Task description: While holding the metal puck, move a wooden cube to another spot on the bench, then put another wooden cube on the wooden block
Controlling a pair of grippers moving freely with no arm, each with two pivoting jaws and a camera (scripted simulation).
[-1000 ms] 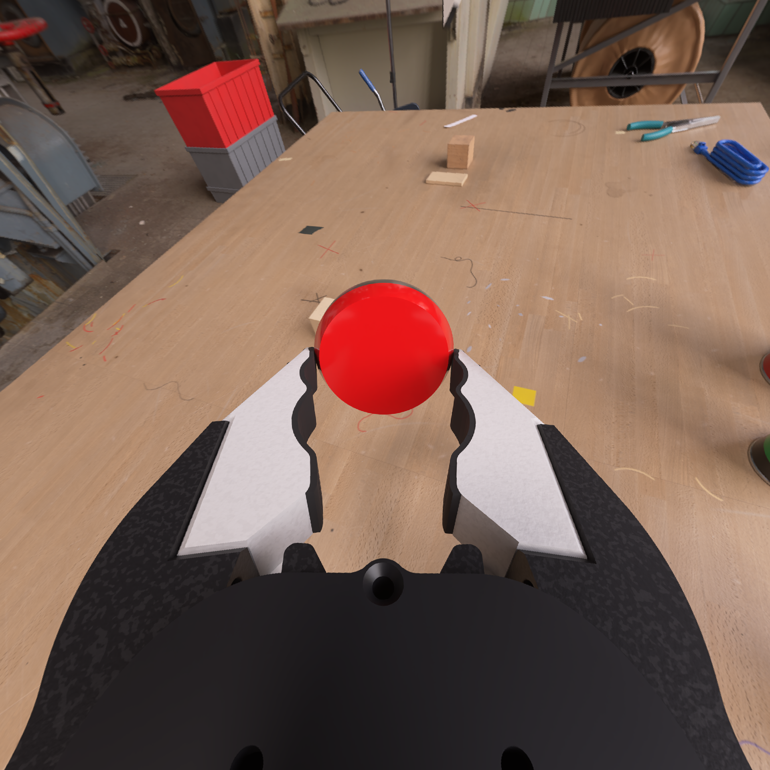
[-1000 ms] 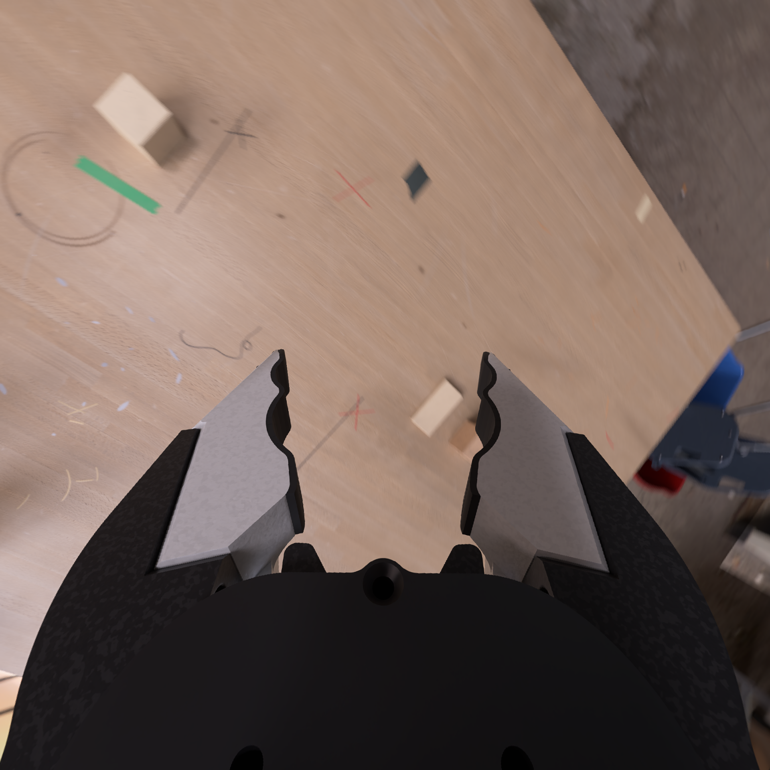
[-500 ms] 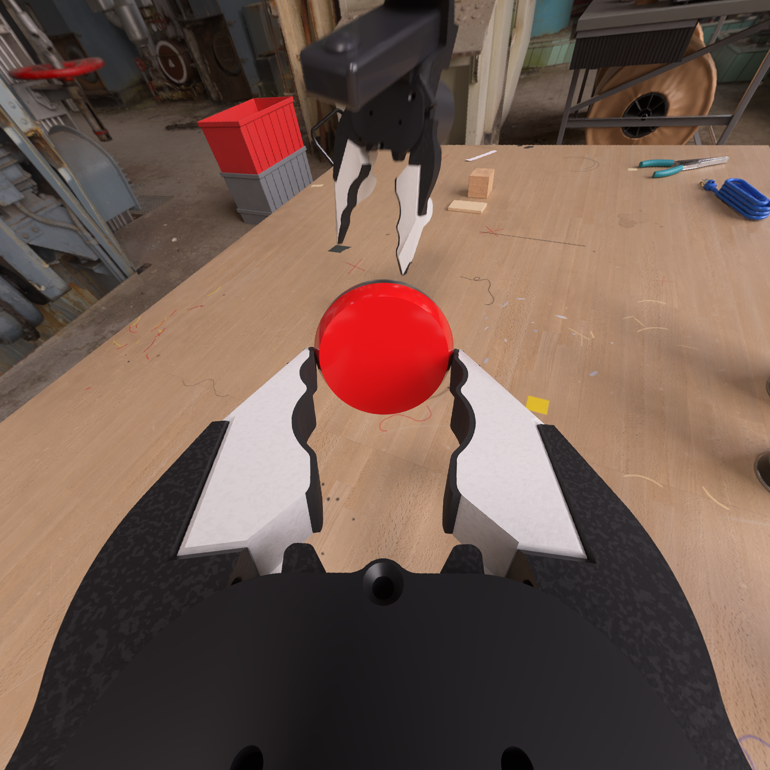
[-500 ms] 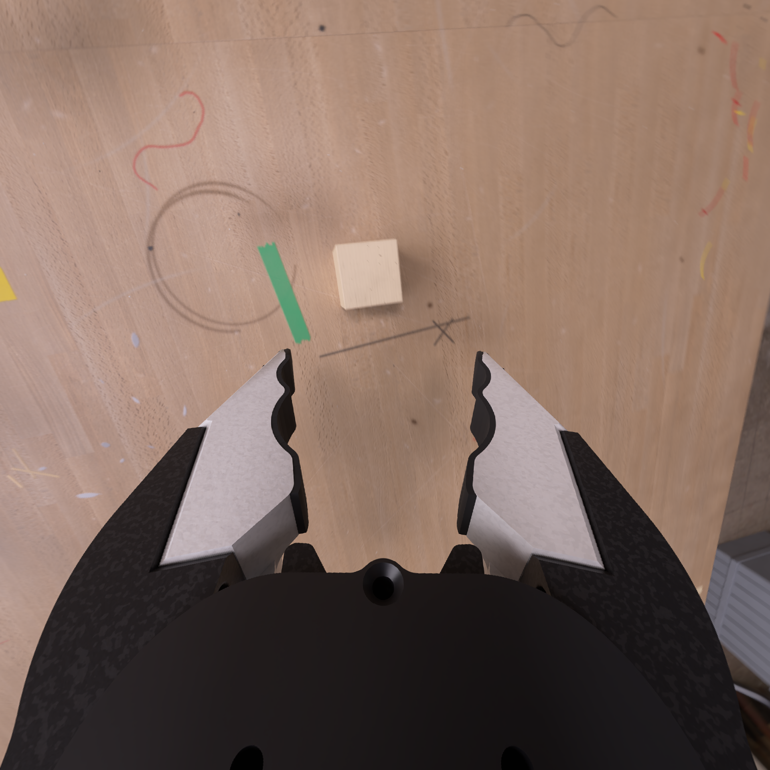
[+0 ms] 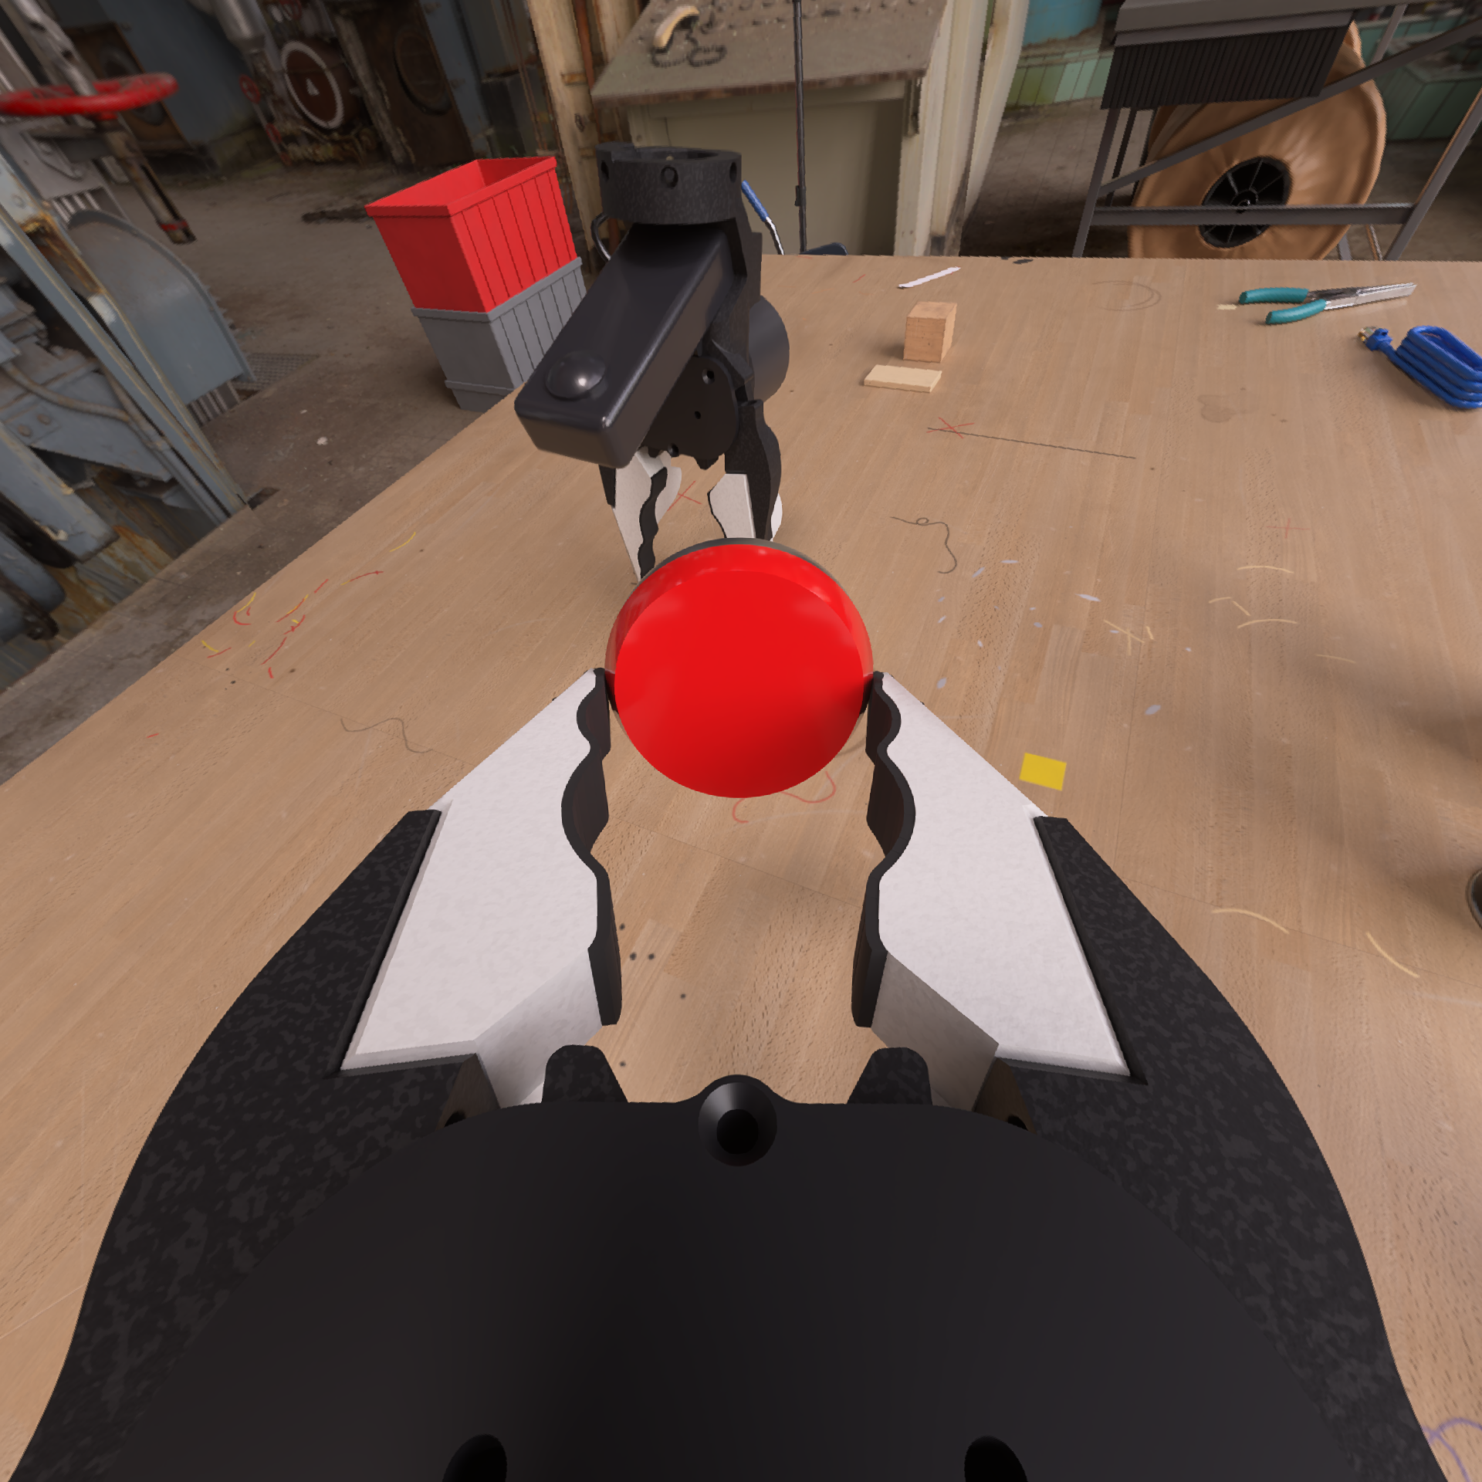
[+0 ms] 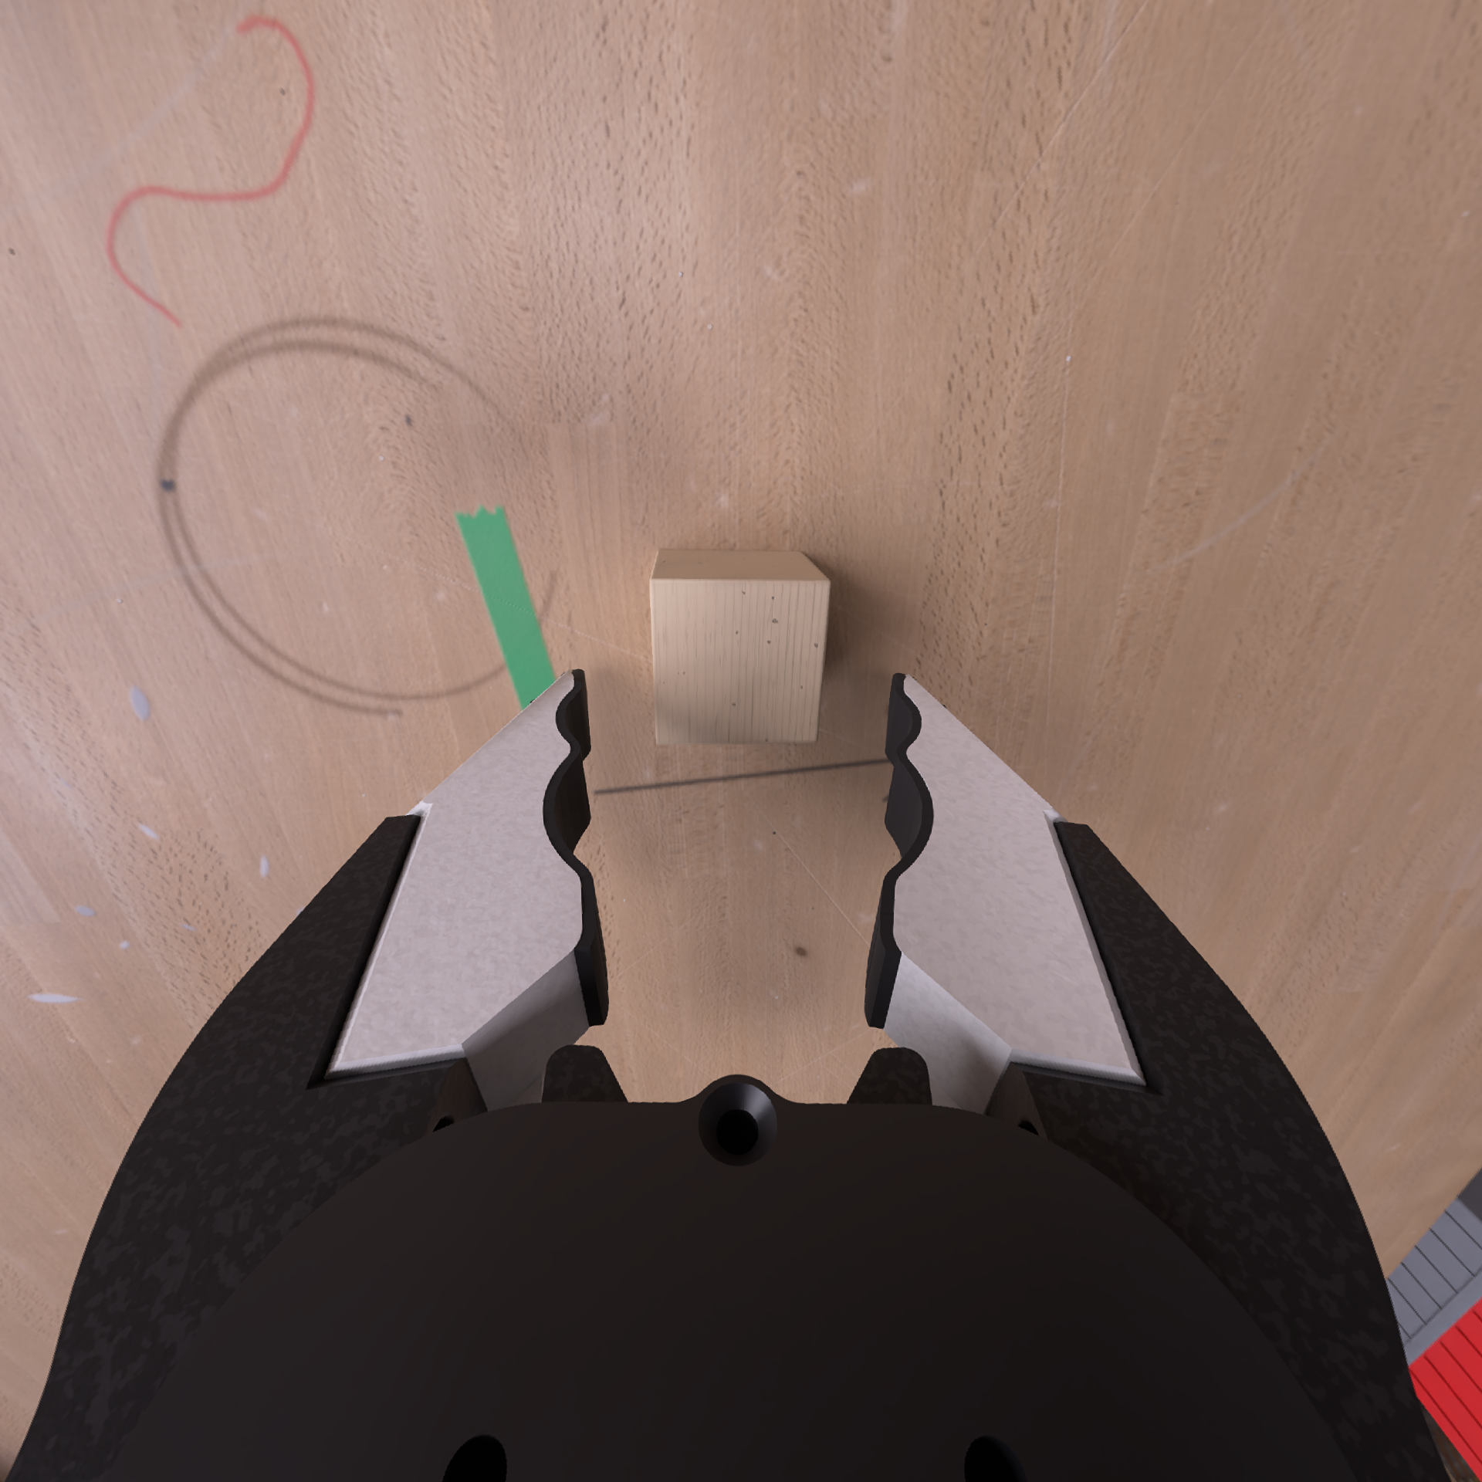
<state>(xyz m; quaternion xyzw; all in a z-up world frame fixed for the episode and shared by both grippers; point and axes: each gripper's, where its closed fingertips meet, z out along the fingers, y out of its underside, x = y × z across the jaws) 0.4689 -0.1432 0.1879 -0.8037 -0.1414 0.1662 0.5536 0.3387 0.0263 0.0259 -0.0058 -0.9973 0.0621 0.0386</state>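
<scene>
My left gripper [image 5: 738,682] is shut on the red metal puck [image 5: 738,674] and holds it above the bench. My right gripper [image 6: 738,682] is open and points straight down over a pale wooden cube [image 6: 738,645], which lies on the bench just beyond and between the fingertips. In the left wrist view the right gripper [image 5: 694,521] hangs low right behind the puck, which hides that cube. A second, darker wooden cube [image 5: 930,330] stands far back, beside a flat wooden block [image 5: 902,377].
Teal pliers [image 5: 1315,301] and a blue clamp [image 5: 1431,365] lie at the far right. A red bin on a grey bin [image 5: 489,265] stands off the bench's left edge. Green tape [image 6: 505,605] lies left of the pale cube.
My right gripper has come down closer over the pale cube, which now sits centred between its fingertips. The left gripper still holds the puck, with little movement.
</scene>
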